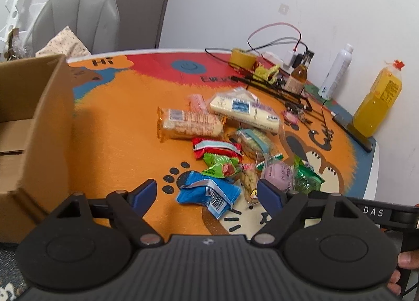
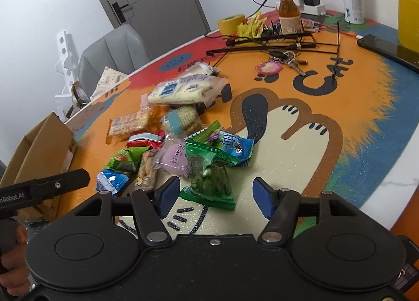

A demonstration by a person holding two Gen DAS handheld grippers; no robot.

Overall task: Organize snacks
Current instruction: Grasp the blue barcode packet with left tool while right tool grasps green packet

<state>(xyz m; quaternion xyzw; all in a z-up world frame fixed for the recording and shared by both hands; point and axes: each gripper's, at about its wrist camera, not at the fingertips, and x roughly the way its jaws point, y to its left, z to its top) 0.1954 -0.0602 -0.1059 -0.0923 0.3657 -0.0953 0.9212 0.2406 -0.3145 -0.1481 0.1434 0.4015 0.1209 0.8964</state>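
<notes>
My left gripper (image 1: pixel 207 193) stands wide over the blue packet (image 1: pixel 207 192), pads clear of it. My right gripper (image 2: pixel 216 193) is narrower, straddling the green packet (image 2: pixel 209 172); the left pad may just graze its edge. The snack pile (image 1: pixel 225 138) lies mid-table, cardboard box (image 1: pixel 34 128) at its left.

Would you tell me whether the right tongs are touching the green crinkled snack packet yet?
Apart: the right wrist view shows both blue pads of the right tongs clear of the green crinkled snack packet.
</notes>
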